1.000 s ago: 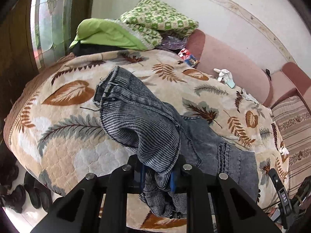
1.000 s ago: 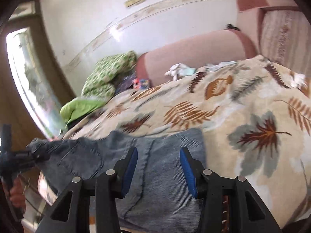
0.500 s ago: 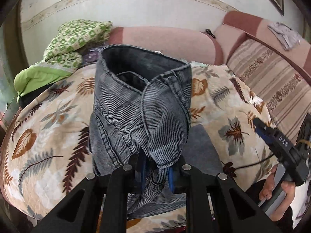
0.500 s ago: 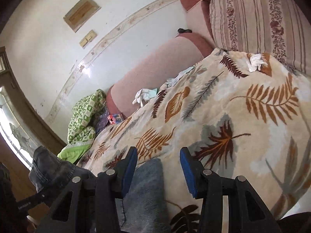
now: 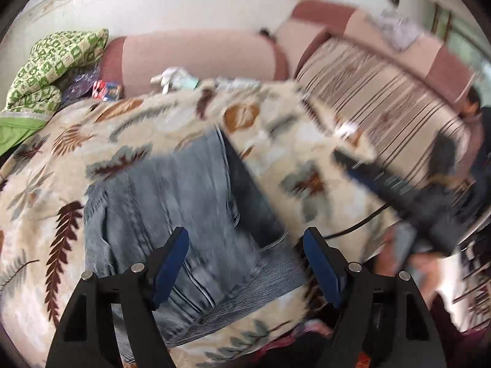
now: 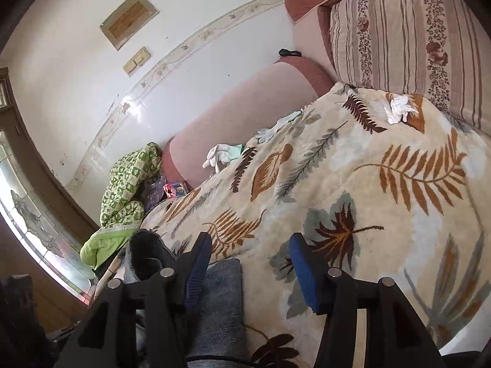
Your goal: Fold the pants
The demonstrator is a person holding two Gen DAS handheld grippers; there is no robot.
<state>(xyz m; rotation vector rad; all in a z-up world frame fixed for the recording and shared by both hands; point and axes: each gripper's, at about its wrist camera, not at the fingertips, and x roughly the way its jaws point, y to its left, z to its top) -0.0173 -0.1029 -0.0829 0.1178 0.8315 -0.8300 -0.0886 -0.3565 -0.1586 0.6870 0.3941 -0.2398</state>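
In the left wrist view, which is blurred, the left gripper [image 5: 244, 253] has its jaws wide and opening, and its blue pads press on nothing. The pants [image 5: 172, 214], of grey-blue ribbed denim, lie folded on the blanket [image 5: 307, 141] under and just beyond the jaws, with cloth showing between the two fingers but free of them. The blanket is soft, cream coloured, and printed with brown and grey leaves. To the right of the jaws the right gripper [image 5: 346, 161] reaches in over the blanket, dark with a blue pad, and a thin black cable hangs below it. Far beyond the jaws there is a pink sofa back [image 5: 199, 52], a green checked quilt [image 5: 58, 61] to the left, and a striped cushion [image 5: 383, 92] to the right. In the right wrist view the right gripper [image 6: 250, 263] has its jaws half wide and opening, and nothing is held. The folded edge of the pants [image 6: 222, 297] lies under the left finger and in the left part of the gap. Beyond the jaws the blanket [image 6: 383, 184] spreads out, bearing a crumpled white tissue [image 6: 399, 109] far to the right, and white gloves [image 6: 221, 155] lie at the foot of the sofa back [image 6: 245, 107].
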